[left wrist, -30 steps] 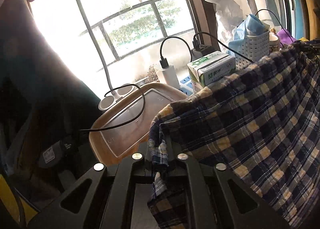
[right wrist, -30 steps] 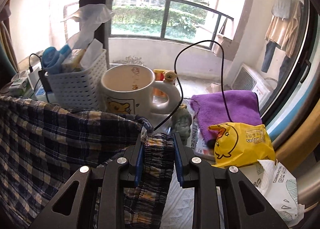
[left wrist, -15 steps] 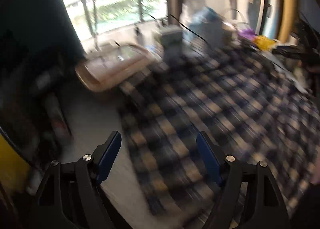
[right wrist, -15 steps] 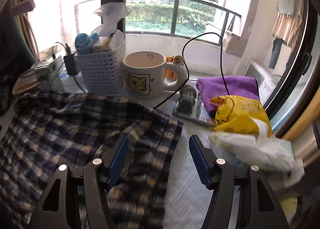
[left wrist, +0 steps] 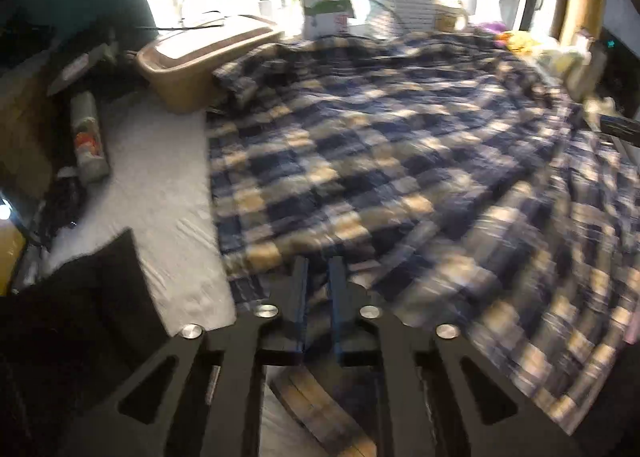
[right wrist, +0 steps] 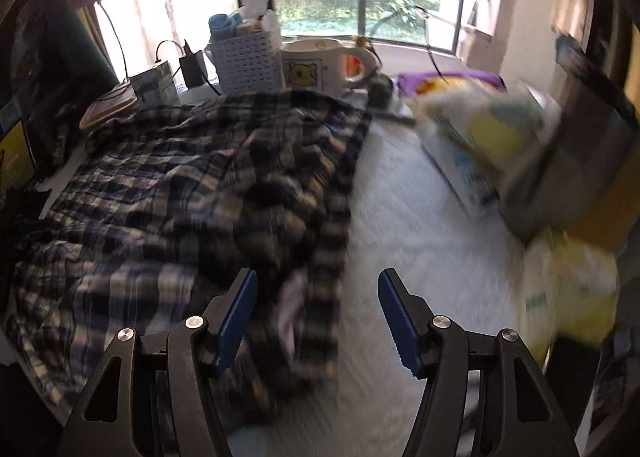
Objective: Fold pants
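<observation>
Left tool (left wrist: 318,269) reclosed on pants (left wrist: 360,145) edge

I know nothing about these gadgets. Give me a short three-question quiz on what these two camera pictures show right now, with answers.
1. True or false: the right hand-held gripper has its jaws apart.
2. What do the closed jaws of the left hand-held gripper pinch? A) a cable B) the near edge of the plaid pants C) the brown tray
3. Fill in: in the right view, the mug behind the pants bears a picture of a yellow ____.

Key
1. True; its blue pads stand wide, over the pants' edge without pressing it.
2. B
3. bear
</observation>
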